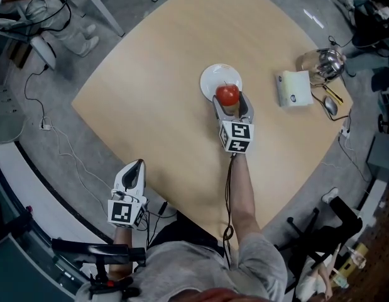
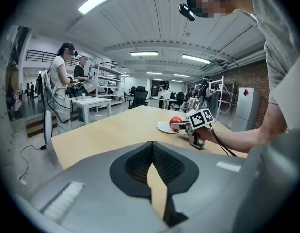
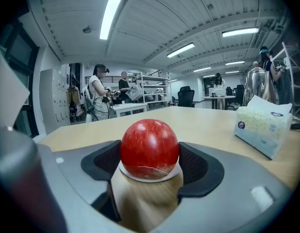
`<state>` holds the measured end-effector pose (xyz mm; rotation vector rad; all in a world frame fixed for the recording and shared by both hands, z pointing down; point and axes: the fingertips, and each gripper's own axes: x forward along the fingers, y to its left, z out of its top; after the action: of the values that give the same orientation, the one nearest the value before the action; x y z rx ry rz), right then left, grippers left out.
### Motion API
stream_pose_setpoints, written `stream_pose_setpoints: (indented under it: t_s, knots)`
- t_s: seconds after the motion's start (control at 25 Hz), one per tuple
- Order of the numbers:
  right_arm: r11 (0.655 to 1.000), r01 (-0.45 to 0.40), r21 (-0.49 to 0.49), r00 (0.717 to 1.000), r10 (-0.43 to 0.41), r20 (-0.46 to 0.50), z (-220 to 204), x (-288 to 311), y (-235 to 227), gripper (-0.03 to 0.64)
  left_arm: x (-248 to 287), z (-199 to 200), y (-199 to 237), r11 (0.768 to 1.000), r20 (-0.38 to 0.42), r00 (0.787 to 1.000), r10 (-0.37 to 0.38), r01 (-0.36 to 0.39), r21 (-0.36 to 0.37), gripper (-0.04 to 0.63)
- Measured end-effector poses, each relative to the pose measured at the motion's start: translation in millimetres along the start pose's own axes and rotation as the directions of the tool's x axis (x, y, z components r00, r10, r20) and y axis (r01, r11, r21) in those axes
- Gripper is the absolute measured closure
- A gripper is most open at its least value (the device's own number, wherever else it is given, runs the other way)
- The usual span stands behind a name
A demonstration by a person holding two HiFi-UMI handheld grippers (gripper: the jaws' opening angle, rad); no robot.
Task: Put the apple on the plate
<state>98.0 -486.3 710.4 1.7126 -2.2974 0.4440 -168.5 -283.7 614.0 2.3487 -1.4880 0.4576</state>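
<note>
A red apple [image 1: 227, 94] sits between the jaws of my right gripper [image 1: 231, 100] at the near rim of the small white plate [image 1: 213, 77] in the middle of the table. In the right gripper view both pads touch the apple [image 3: 150, 148], and the plate [image 3: 128, 173] shows just under it; whether the apple rests on the plate I cannot tell. My left gripper [image 1: 139, 163] hangs at the table's near left edge, shut and empty. From the left gripper view [image 2: 150, 147] the apple [image 2: 175, 122] and plate [image 2: 164, 126] lie far ahead to the right.
A tissue box [image 1: 293, 88] lies right of the plate, with a shiny kettle [image 1: 326, 61] and a mouse [image 1: 330, 106] beyond it near the table's right edge. The wooden table [image 1: 150, 106] is bare on its left half. People stand at benches in the background.
</note>
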Motion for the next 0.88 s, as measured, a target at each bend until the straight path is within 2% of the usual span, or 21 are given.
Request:
stream_pose_setpoints:
  t_s: [0.32, 0.88]
  knots:
    - [1.000, -0.003, 0.012, 1.000, 0.003, -0.019, -2, 2, -2, 0.238, 1, -1, -2, 1.000, -0.007, 1.000, -0.003, 0.003, -0.004, 0.577]
    - [1.000, -0.010, 0.028, 1.000, 0.010, -0.007, 13, -14, -4, 0.238, -9, 5, -13, 1.000, 0.026, 0.999, -0.018, 0.018, -0.001, 0.577]
